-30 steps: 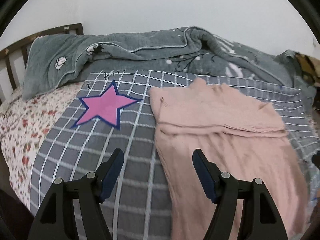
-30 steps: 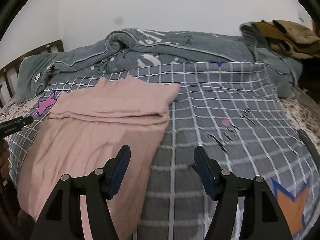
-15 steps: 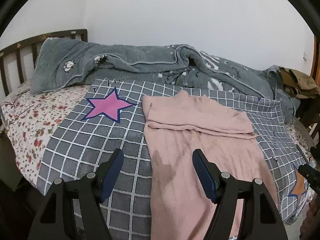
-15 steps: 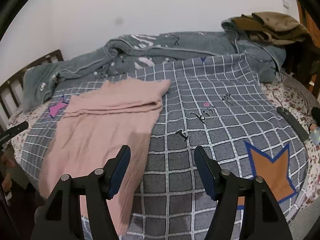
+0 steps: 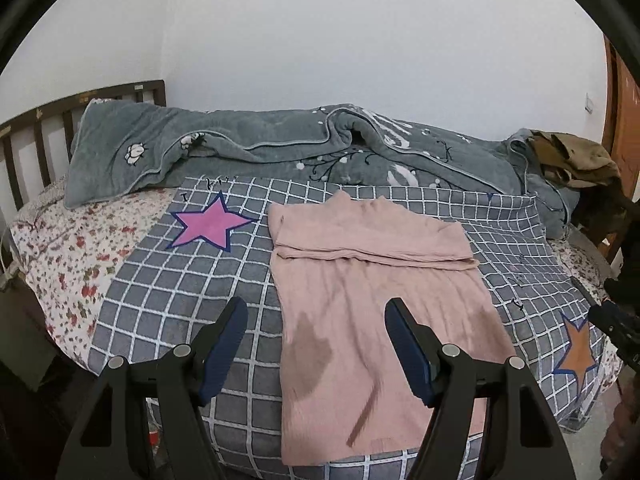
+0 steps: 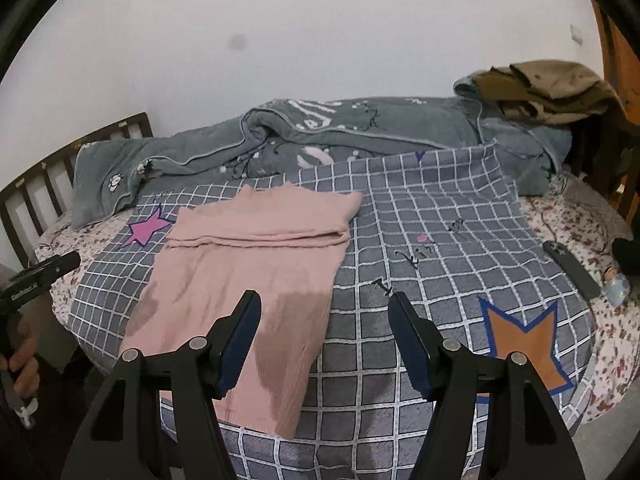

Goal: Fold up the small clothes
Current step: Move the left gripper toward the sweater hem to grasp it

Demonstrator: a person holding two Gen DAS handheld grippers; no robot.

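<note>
Left wrist view looks down along the left gripper (image 5: pixel 316 330), whose blue-padded fingers (image 5: pixel 224 344) stand well apart with nothing between them; they hang in the air above the near edge of the bed, touching no cloth. Beyond them the pink ribbed knit garment (image 5: pixel 372 280) lies flat on the grey checked blanket with white grid lines (image 5: pixel 168 288), its far part already turned over on itself so that a doubled band sits across the top. The longer lower part runs toward the camera and ends just short of the blanket's near edge (darker patches on it look like shadow or damp; I cannot tell which). Laid out flat and square like this, it seems ready for the next fold.

From the right wrist view the right gripper (image 6: pixel 324 328) is likewise empty, fingers (image 6: pixel 240 340) spread, poised over the garment's right side and the bare blanket beside it. At the far left edge a hand (image 6: pixel 22 364) holds the other tool's handle.

My reading is that both tools are held back and high to survey the piece between folds. A crumpled grey-green fleece quilt (image 5: pixel 280 148) is pushed to the wall side, likely to leave working room, with an olive-brown heap of clothing (image 6: pixel 548 84) on its far end.
</note>
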